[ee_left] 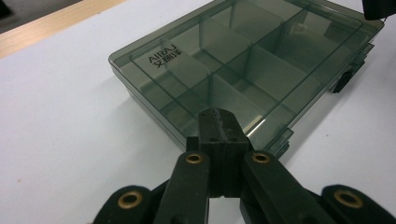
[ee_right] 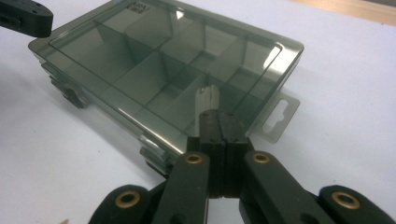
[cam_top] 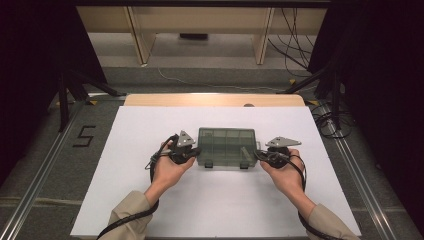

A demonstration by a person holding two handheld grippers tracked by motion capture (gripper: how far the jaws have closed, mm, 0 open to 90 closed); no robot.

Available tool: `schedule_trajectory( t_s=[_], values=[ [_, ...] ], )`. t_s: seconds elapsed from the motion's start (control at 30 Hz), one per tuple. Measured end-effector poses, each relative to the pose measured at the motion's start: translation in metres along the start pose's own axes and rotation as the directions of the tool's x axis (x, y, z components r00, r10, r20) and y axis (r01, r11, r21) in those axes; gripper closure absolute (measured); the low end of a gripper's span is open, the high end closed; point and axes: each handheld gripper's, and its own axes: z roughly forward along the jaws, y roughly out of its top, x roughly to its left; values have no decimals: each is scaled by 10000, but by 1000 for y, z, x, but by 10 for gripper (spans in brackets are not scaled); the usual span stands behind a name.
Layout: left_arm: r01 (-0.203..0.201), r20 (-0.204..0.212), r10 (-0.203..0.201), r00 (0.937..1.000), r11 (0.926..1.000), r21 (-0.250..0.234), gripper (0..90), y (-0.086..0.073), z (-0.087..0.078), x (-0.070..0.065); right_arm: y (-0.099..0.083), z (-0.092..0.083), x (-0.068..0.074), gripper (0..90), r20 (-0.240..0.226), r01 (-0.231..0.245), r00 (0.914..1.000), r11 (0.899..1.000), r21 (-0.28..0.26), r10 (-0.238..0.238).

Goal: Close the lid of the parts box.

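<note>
Inside, organizer box compartments look bare.

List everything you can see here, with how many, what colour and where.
Compartment box: one, clear smoky grey, lid shut, lying flat mid-sheet between the two tongs.
Latches: two, dark, on the box's near edge.
White sheet: one, covering the table.
Table: one, light wood, its far edge bare past the sheet.
Digit 5: one, black, on the grey floor left of the table.
Cables: several, black, on the floor at the far right.
Left tongs: black, jaws shut, at the box's left end.
Right tongs: black, jaws shut, at the box's right end.
Sleeves: two, tan, bottom edge.
</note>
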Motion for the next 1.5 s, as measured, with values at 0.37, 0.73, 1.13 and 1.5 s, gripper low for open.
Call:
schedule_trajectory(
  t_s=[0.37,0.73,1.13,1.5],
  values=[
    [-7,-19,7,10000,10000,-56,897,-3,1,0,-2,1,-2,900,-88,-79,9999,9999,-66,79],
    [95,141,-90,9999,9995,-295,781,-3,-6,0,-6,-4,-7,747,-330,-430,9985,9990,-88,427],
    [118,379,-69,9993,9911,-1328,280,-2,-29,-7,-8,-19,-6,409,-737,156,9970,9968,-779,-214],
    [-156,-87,142,9999,9823,-1865,101,-12,-54,-7,-12,-35,0,267,-900,679,9927,9890,-1316,-801]
  ],
)
